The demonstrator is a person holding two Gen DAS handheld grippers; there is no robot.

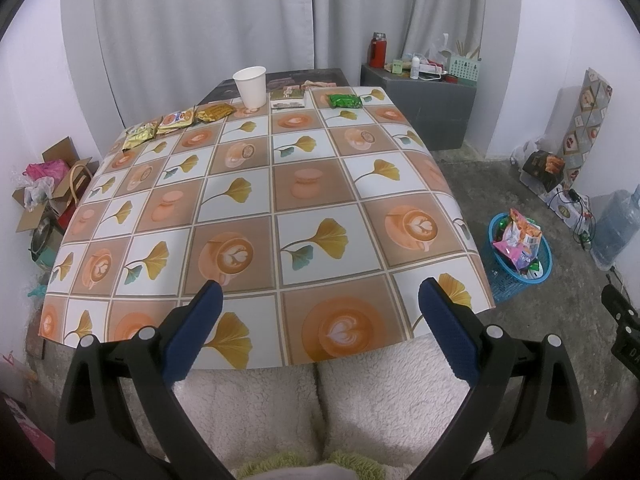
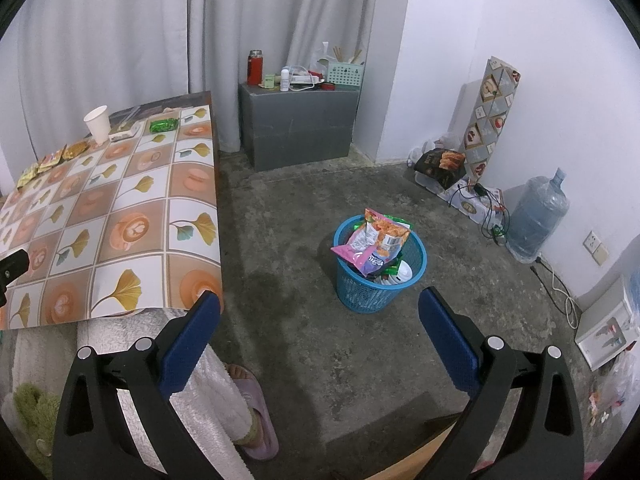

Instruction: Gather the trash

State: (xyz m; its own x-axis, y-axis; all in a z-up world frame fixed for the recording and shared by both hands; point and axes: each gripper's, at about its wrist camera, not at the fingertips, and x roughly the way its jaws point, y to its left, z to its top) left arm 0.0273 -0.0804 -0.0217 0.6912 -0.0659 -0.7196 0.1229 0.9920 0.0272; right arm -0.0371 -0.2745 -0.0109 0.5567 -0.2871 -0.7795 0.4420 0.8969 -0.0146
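We hold the left gripper [image 1: 320,312] spread wide and empty over the table [image 1: 360,184], our right gripper [image 2: 320,312] equally spread, empty, facing the blue basket [image 2: 378,280].

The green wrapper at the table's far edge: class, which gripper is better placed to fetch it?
Probably left: the left gripper faces the table and green wrapper; the right gripper faces the blue basket. Both open, empty.

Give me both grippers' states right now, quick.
Left gripper: open, holding nothing, fingers apart over the table's near edge.
Right gripper: open, holding nothing, above the floor near the blue basket.
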